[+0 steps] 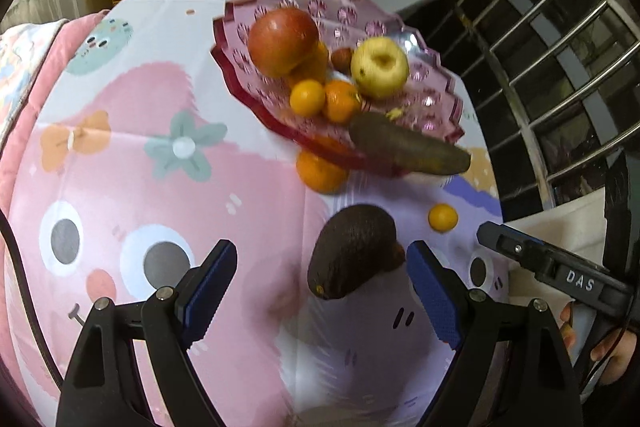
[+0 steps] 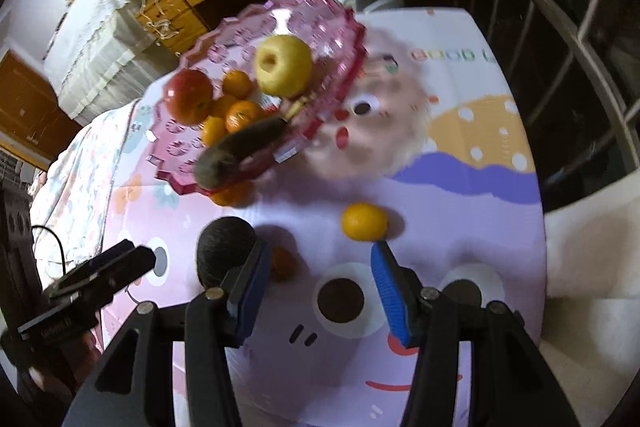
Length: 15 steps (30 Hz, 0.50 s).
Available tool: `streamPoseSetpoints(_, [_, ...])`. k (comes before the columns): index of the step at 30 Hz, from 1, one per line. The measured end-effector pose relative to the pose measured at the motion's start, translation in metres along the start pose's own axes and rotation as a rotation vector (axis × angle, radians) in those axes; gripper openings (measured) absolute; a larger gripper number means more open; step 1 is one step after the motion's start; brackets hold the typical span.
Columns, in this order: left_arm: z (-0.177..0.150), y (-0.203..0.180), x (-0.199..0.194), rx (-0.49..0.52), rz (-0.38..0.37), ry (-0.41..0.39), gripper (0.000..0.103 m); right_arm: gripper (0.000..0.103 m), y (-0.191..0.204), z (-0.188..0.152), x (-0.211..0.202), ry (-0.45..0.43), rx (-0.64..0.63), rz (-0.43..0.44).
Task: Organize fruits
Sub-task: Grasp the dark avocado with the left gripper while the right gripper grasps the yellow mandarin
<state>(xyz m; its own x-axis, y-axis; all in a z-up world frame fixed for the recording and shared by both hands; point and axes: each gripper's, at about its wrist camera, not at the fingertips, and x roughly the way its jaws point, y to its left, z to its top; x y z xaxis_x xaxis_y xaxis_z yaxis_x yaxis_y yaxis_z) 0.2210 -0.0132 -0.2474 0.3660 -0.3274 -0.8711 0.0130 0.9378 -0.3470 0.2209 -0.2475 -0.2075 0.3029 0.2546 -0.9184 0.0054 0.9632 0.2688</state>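
You had the cartoon-printed cloth (image 1: 168, 155) spread over the whole work surface, which gave the loose fruit a soft bed that kept it from rolling far. On it, toward the far side, stood the pink scalloped fruit plate (image 1: 436, 83), the collecting place, judging by the task: it already carried the red apple (image 1: 283, 41), the yellow apple (image 1: 379, 66) and a cluster of small oranges (image 1: 324, 98), heaped near the middle where they prop each other. A long brown fruit (image 1: 408, 149), blurred, lay across the plate's near rim and hung out over the edge; it looked the least settled piece there.

Four pieces were still off the plate. One orange (image 1: 320, 173) sat tucked against the plate's foot, half under the rim. The dark avocado (image 1: 352, 257) lay on the cloth ahead of you, with a small orange fruit (image 2: 282, 263) just behind it, touching or nearly so. A mandarin (image 2: 364, 221) lay apart on the lilac patch.

Your left gripper (image 1: 322, 291) was held wide and released, nothing between its pads, pitched down at the avocado, which sat nearer the right-hand pad; that width suits so bulky a fruit. Your right gripper (image 2: 318, 287) was also empty, its jaws parted more narrowly, with the mandarin just beyond the tip of the right-hand pad, a gap that fits such a small piece. Each tool seemed lined up on its own fruit.
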Motion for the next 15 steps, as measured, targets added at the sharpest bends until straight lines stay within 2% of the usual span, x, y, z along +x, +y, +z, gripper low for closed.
streamPoseSetpoints(10, [-0.005, -0.019, 0.029, 0.018, 0.030, 0.034, 0.086, 0.052, -0.022, 0.003, 0.039, 0.130, 0.086, -0.021])
streamPoseSetpoints(15, [-0.008, -0.027, 0.043, 0.047, 0.066, 0.038, 0.085, 0.052, -0.029, 0.005, 0.054, 0.163, 0.106, -0.030])
